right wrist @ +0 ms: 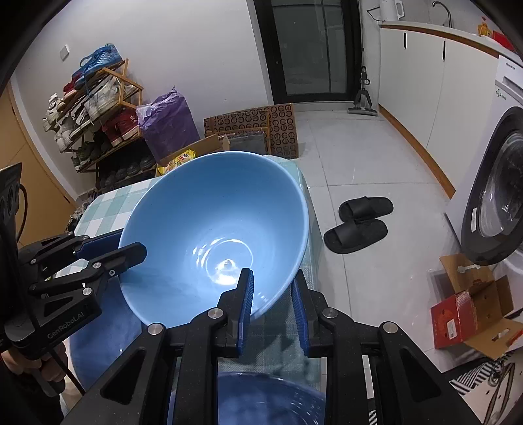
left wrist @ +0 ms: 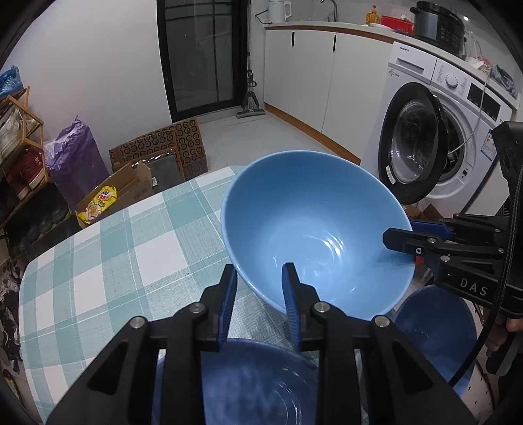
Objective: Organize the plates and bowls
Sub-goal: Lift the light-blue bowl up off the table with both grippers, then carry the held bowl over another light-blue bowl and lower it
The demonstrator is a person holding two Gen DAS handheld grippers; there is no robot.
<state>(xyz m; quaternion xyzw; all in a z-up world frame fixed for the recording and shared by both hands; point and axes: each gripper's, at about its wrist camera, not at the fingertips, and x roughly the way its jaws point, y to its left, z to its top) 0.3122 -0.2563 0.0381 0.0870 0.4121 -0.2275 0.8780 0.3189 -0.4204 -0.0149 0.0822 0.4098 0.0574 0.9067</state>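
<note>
Checked cloth covers the table (left wrist: 98, 261) in a laundry room with a washing machine (left wrist: 451, 137). Both the left gripper (left wrist: 260, 296) and right gripper (right wrist: 271, 302) pinch opposite rim edges of the smooth, glazed light-blue bowl (left wrist: 313, 229), held tilted above the table. Directly beneath sit two darker blue bowls (left wrist: 255, 382), so nesting means lowering straight down.

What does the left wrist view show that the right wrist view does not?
Only the left wrist view shows the black cooker on the counter above the washing machine.

Only the right wrist view shows the black slippers on the floor and the red box.

Both show the light blue bowl, held at its rim by the left tool and the right tool, and the checked tablecloth.
</note>
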